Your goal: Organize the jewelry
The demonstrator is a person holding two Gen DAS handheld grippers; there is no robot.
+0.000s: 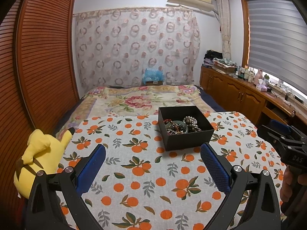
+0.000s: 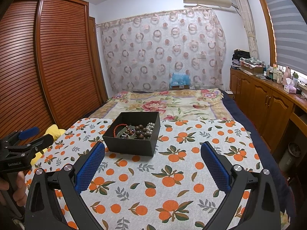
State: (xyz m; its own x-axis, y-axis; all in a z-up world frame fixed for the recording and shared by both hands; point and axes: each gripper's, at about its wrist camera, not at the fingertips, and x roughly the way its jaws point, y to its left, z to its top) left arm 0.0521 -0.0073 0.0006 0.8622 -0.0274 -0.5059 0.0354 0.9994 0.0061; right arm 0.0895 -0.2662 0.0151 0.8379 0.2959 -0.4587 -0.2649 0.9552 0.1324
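A black box [image 1: 185, 128] sits open on a cloth printed with oranges [image 1: 145, 174], which covers the near end of a bed; the floral bedspread [image 1: 138, 99] shows beyond it. Inside the box lies a tangle of jewelry [image 2: 134, 130]: dark wooden beads, a string of pearly beads, a red braided cord and some smaller pieces too mixed to tell apart. The left tool [image 1: 153, 164] hangs over the cloth just short of the box, its blue-padded fingers spread wide with nothing between them. The right tool [image 2: 152, 163] is likewise held over the cloth on the near side of the box, fingers wide apart and empty; in the left wrist view it shows at the right edge, gripped by a hand [image 1: 291, 184]. A yellow plush toy [image 1: 40, 157] lies at the left edge of the cloth, next to a slatted wooden wardrobe [image 2: 48, 57]. Neither tool touches the box.
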